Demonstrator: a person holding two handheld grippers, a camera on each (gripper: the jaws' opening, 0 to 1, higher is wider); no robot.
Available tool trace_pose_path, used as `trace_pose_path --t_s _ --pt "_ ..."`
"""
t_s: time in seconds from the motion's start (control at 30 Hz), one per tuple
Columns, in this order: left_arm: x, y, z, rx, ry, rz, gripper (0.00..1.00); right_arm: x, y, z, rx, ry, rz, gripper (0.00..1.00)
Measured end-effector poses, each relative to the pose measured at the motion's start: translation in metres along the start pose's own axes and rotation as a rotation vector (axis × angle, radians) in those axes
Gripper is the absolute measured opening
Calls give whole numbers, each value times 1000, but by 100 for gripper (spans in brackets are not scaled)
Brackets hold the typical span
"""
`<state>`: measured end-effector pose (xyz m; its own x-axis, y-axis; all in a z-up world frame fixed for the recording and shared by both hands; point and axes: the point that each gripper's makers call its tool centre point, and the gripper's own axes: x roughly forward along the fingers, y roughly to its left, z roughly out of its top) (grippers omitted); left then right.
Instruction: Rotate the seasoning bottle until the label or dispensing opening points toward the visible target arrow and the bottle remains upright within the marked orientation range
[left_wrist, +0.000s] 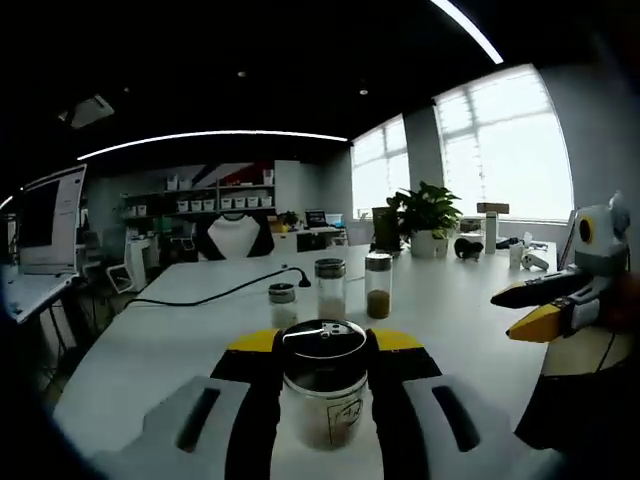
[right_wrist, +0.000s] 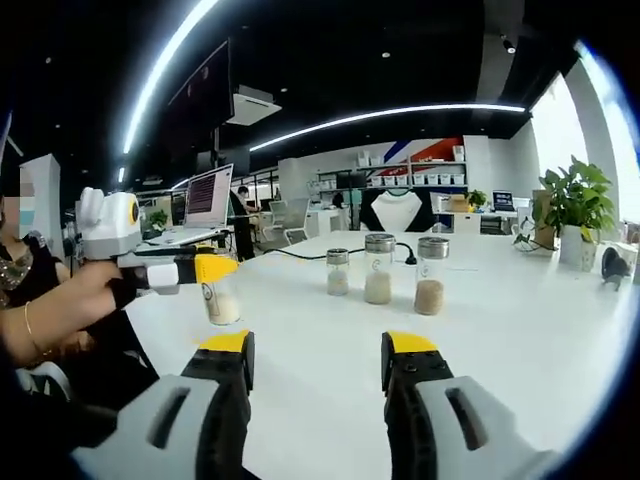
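Observation:
A glass seasoning bottle (left_wrist: 325, 400) with a dark metal lid and brownish powder stands upright between the yellow-tipped jaws of my left gripper (left_wrist: 325, 345), which is shut on it. In the right gripper view the same bottle (right_wrist: 222, 302) sits at the left in the left gripper (right_wrist: 205, 272), held by a person's hand (right_wrist: 75, 300). My right gripper (right_wrist: 318, 345) is open over bare table with nothing between its jaws. It also enters the left gripper view from the right (left_wrist: 508, 315), well apart from the bottle.
Three more seasoning bottles (left_wrist: 330, 288) (right_wrist: 378, 268) stand in a row mid-table on the white table (right_wrist: 500, 340). A black cable (left_wrist: 215, 292) runs behind them. A potted plant (left_wrist: 428, 215) and small items are at the far right, a laptop (right_wrist: 205, 205) at the far left.

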<state>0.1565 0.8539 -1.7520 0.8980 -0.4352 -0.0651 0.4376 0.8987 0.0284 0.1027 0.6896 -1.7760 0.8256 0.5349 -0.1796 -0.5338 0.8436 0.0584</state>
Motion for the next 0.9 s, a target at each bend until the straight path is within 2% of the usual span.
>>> trace_pose_path --t_s 0.13,0.23,0.27,0.5,0.67,0.73,0.83,0.9 --pt "2 9 -2 -12 -21 3 34 -1 -5 -1 5 7 -13 50" --pt "5 15 -8 -5 -1 20 34 -1 -9 -1 12 9 -21 50" --pt "7 18 -12 -10 23 32 34 -1 -10 -2 12 11 -21 50" --pt "13 32 -20 -25 33 55 34 -1 -19 2 27 -2 -47 55" --pt "16 39 -19 -31 25 63 34 0 -25 1 28 10 -64 69" --pt "17 41 -17 -2 20 58 34 0 -30 1 21 6 -85 78" --pt "18 42 -16 0 11 57 34 0 -33 1 18 5 -101 88" --pt "19 44 -16 -20 7 59 34 0 -37 0 24 9 -111 91"
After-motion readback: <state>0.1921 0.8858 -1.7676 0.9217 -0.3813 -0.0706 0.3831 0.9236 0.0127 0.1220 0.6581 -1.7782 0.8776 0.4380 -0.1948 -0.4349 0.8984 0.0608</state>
